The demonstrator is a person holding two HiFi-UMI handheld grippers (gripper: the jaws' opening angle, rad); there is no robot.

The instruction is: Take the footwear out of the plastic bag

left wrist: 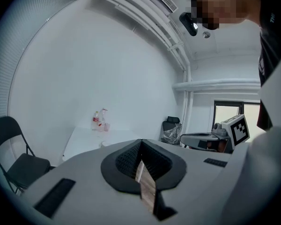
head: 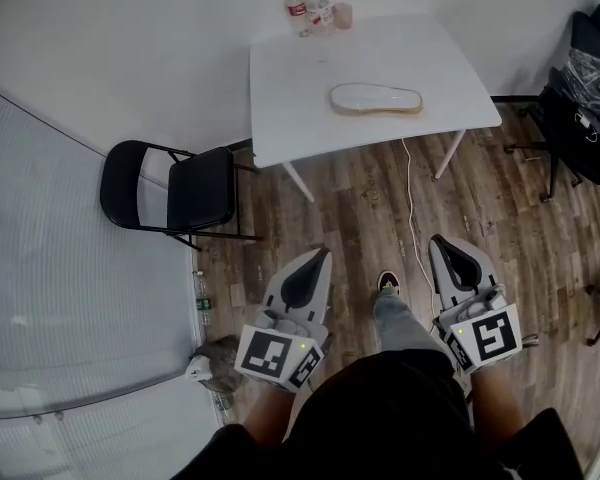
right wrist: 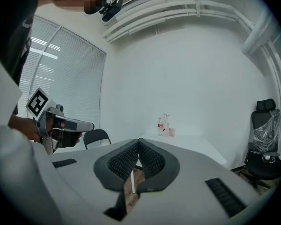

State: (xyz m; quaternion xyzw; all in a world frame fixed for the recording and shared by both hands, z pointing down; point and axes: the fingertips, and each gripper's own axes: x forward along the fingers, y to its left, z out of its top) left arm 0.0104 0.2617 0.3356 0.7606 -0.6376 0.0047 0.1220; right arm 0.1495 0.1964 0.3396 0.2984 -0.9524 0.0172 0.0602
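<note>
A pale, flat shoe in what looks like a clear plastic bag lies on the white table, right of its middle. Both grippers hang well short of the table, over the wooden floor and close to the person's body. My left gripper is shut with nothing in it, and its ribbed pads meet in the left gripper view. My right gripper is likewise shut and empty, its jaws closed together in the right gripper view. Both point toward the table.
Two bottles and a cup stand at the table's far edge. A black folding chair stands left of the table. An office chair holding a plastic bag is at the right. A white cable runs across the floor.
</note>
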